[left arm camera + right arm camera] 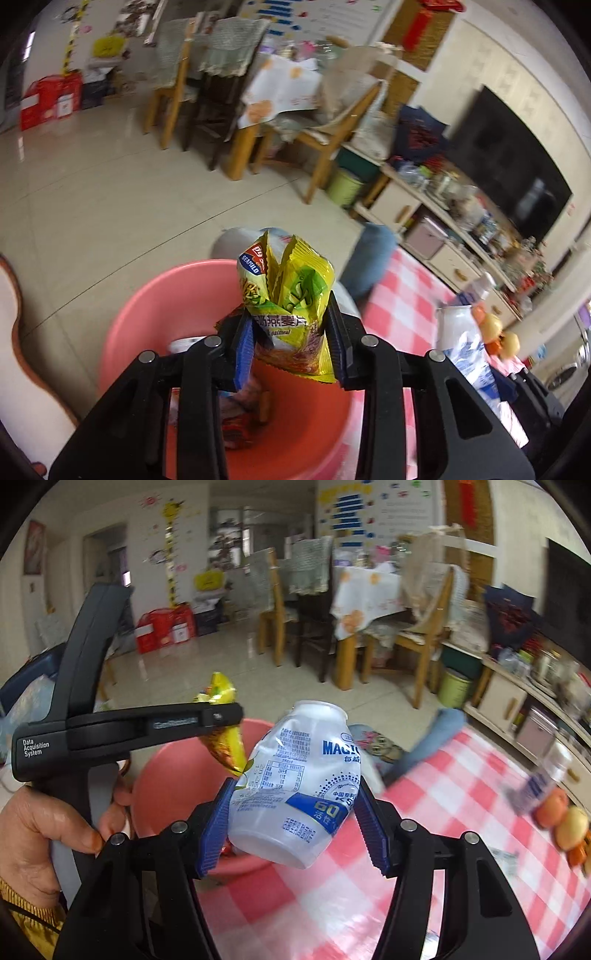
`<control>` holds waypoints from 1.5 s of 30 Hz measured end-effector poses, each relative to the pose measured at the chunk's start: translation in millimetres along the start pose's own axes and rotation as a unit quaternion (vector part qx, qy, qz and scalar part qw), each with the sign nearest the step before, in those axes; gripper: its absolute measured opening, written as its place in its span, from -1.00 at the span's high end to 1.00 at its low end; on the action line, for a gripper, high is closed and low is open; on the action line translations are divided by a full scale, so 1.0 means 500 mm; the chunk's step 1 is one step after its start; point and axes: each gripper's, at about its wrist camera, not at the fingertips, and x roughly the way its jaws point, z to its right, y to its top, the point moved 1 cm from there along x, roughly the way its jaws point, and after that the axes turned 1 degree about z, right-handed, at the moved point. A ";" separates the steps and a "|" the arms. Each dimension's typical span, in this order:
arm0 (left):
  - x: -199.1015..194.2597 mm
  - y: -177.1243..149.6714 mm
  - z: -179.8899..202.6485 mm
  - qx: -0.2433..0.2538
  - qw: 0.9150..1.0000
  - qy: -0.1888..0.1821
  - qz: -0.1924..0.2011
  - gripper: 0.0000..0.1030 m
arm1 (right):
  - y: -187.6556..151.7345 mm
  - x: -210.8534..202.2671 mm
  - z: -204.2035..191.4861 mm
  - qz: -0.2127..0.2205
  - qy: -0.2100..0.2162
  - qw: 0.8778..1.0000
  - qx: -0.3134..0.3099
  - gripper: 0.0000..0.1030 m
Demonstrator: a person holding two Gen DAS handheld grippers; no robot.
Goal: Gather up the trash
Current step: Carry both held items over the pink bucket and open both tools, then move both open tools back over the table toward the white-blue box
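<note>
Release timing is what matters now: your left gripper (290,339) holds a yellow-green oatmeal packet (290,306) over the pink basin (155,306), so let go only while the packet hangs well inside the rim. The pads look to be just loosening on it, the crumpled foil between them and not yet dropping; spread the fingers fully rather than shaking it free, since a light, springy wrapper may cling to a ribbed pad or flutter past the edge. Other wrappers already lie at the basin's bottom, so a short drop should do.

Packet first, then bottle: your right gripper (295,812) is clamped on a white plastic drink bottle (299,794), squeezed at its waist by the blue fingers (216,823). It sits tilted, neck up and away, above the red-and-white checked cloth of the counter (424,849), just right of the basin. Carry it leftward over the rim before you open, and keep clear of the left tool, which crosses in front.

The bottle is dented, capless and blue-printed; the packet is torn open at its top.
</note>
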 end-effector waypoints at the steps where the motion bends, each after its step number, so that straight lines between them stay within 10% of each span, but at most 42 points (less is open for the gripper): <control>1: 0.003 0.003 -0.013 -0.008 1.000 0.006 -0.003 0.16 | 0.003 0.016 -0.010 -0.006 0.008 1.000 -0.004 -0.22; 5: 0.001 0.010 -0.036 -0.012 0.999 0.046 0.005 -0.44 | 0.000 0.068 -0.051 -0.022 0.028 0.999 -0.023 -0.27; 7: 0.000 0.013 -0.041 -0.014 0.999 0.051 0.010 -0.47 | -0.007 0.078 -0.063 -0.019 0.013 0.999 -0.029 -0.59; 17: -0.008 0.008 0.014 0.045 0.997 0.019 0.055 -0.73 | -0.068 -0.011 -0.017 0.013 -0.057 0.998 0.028 -0.75; 45: -0.023 -0.131 0.276 0.206 0.963 -0.168 0.038 -0.74 | -0.233 -0.280 0.084 0.043 -0.168 0.981 0.089 -0.90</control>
